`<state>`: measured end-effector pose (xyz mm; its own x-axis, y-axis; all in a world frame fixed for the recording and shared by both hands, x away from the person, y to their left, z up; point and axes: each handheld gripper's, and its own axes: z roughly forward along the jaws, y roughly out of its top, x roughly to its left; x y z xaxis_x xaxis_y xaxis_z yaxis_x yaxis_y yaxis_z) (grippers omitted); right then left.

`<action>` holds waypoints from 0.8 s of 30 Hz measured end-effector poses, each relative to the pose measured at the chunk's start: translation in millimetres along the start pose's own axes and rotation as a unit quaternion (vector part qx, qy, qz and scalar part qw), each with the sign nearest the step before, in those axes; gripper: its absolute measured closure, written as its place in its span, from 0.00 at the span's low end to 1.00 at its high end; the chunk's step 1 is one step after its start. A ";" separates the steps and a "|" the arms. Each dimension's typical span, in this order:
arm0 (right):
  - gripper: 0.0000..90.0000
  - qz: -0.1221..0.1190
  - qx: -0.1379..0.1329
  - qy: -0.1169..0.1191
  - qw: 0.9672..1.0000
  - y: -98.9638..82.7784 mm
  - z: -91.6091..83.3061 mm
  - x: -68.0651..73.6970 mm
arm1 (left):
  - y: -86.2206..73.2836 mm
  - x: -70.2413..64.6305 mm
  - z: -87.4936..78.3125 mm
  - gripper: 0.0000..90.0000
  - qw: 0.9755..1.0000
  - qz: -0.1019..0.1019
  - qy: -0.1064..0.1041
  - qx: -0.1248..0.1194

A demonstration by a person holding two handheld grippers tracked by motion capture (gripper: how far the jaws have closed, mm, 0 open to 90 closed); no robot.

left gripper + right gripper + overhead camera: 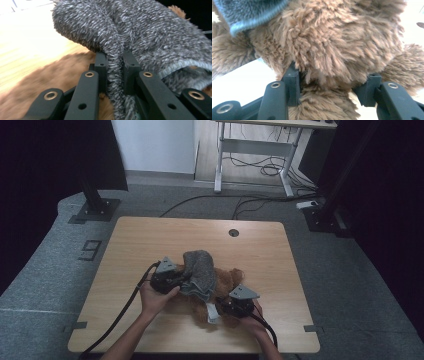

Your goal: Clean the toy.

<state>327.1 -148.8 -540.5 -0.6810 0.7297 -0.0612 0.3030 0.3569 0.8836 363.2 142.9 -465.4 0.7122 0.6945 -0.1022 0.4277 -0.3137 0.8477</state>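
Closest to the lens in your left gripper view, the left gripper (115, 67) has its two black jaws pinched tight on a fold of the fuzzy grey knitted garment with a pale ribbed hem (140, 32); the fabric is squeezed thin between the pads. Your right gripper view gives what that one cannot: the right gripper (333, 88) has its jaws set either side of the shaggy brown plush toy (332, 40), the fur bulging between them and both pads pressed into the pile, with the grey hem showing at the upper left.

From the high view you see the layout. The toy lies near the middle of the light wooden table (150, 240), slightly toward your edge, with the grey garment draped over its upper part. Your left gripper (181, 281) sits at the garment's left edge, your right gripper (223, 308) at the toy's near right side, each touching its thing.
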 end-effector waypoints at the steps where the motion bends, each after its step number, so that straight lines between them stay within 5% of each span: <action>1: 0.52 0.001 0.000 0.000 1.000 -0.1 -0.1 0.4 | -1.7 2.5 -3.9 0.86 1.000 -0.001 0.002 -0.003; 8: 0.53 0.003 0.000 0.000 1.000 -0.6 -0.4 0.7 | -15.9 31.2 -36.8 0.86 0.999 -0.036 0.022 -0.027; 13: 0.53 0.002 0.000 -0.001 1.000 -1.1 -0.8 0.7 | -35.1 53.1 -49.6 0.86 0.997 -0.067 0.038 -0.023; 15: 0.53 0.002 0.002 -0.001 1.000 -1.7 -1.0 1.1 | -59.6 61.8 -45.5 0.86 0.995 -0.072 0.063 0.010; 20: 0.53 0.004 0.002 -0.003 1.000 -2.0 -0.8 0.9 | -86.4 71.2 -35.7 0.86 0.993 -0.098 0.054 0.035; 22: 0.53 0.005 0.002 -0.003 1.000 -1.9 -0.6 0.7 | -83.6 72.0 -39.1 0.86 0.993 -0.100 0.052 0.025; 24: 0.53 0.009 0.002 -0.001 1.000 -2.4 -0.7 -0.4 | -66.4 64.8 -50.9 0.87 0.995 -0.083 0.050 -0.011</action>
<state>326.2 -150.4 -542.2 -0.6742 0.7371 -0.0469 0.3175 0.3465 0.8827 352.6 241.6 -501.8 0.5729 0.7972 -0.1904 0.5223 -0.1760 0.8344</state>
